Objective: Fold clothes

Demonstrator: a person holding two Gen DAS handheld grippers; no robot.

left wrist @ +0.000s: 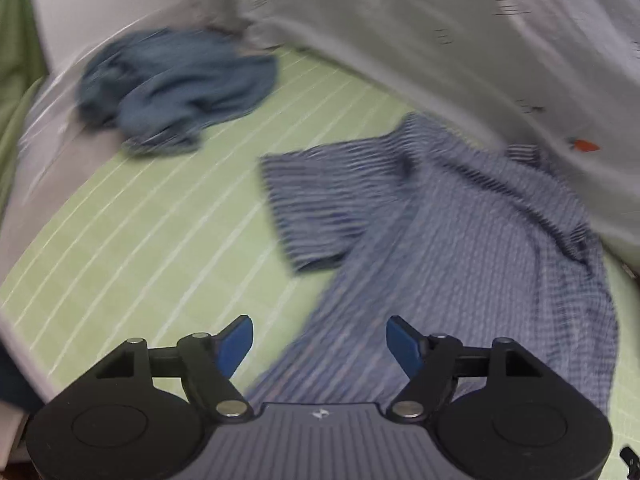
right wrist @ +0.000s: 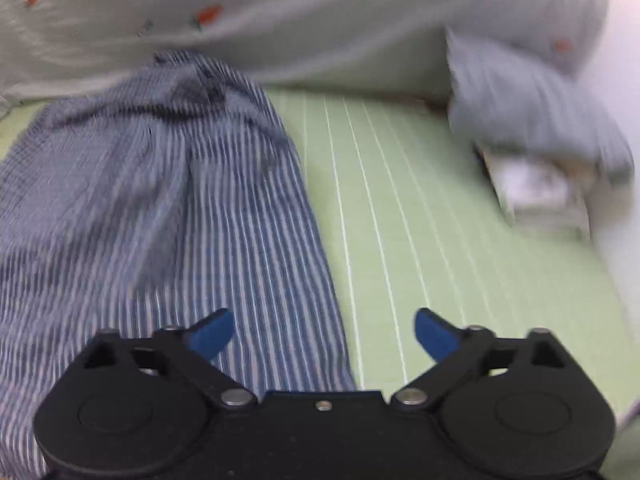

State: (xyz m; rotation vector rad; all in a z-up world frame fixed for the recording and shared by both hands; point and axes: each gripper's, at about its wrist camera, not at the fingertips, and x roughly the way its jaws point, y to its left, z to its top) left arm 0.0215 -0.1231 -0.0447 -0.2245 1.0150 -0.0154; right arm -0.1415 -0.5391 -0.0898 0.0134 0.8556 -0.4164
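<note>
A blue-and-white striped shirt lies spread on the green striped mattress cover, one short sleeve sticking out to the left. My left gripper hangs open above the shirt's lower edge, nothing between its blue fingertips. In the right wrist view the same striped shirt fills the left half. My right gripper stands wide open over the shirt's right border and the green cover, holding nothing. Both views are motion-blurred.
A crumpled dark blue garment lies at the far left of the bed. A pale quilt with small orange prints runs along the back. A grey striped pillow and a folded stack sit at the right.
</note>
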